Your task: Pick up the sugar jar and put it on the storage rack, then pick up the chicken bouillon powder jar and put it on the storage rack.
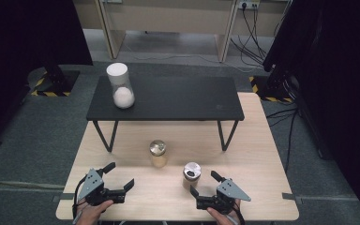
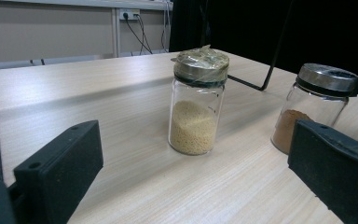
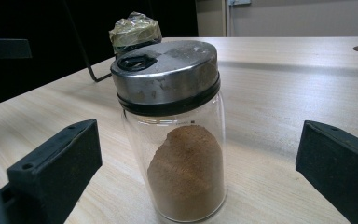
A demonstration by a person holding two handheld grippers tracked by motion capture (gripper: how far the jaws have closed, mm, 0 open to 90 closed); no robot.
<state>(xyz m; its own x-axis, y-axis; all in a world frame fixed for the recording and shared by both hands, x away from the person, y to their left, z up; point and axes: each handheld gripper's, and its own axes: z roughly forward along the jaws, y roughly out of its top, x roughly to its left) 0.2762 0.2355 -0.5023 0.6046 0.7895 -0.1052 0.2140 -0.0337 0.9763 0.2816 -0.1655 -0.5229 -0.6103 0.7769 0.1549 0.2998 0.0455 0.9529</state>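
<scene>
- The right gripper [image 1: 206, 185] rests at the table's [image 1: 262, 154] near edge, its fingers spread wide and holding nothing. It points at the brown jar [image 1: 191, 174], which stands upright just ahead of it, probably lined up for a grasp.
- The left gripper [image 1: 119, 176] sits at the near left, fingers likewise released and empty. It faces the yellow jar [image 1: 158, 153], which stands farther in, near the table's middle and clear of the fingers.
- Both jars stand apart from each other and within easy reach of a hand each, which suits a two-handed pickup.
- A white jar [image 1: 120, 85] stands on the black shelf [image 1: 178, 98] at the back, well apart from both grippers.
- The right gripper view shows the brown jar's [image 3: 179, 140] steel lid with a pour hole and heaped brown powder, which the high view leaves too small to read.
- The left gripper view shows the yellow jar's [image 2: 197, 102] lid wrapped in tape or film, and fine yellow grains inside.
- The high view alone gives the whole layout and the person's hands.
</scene>
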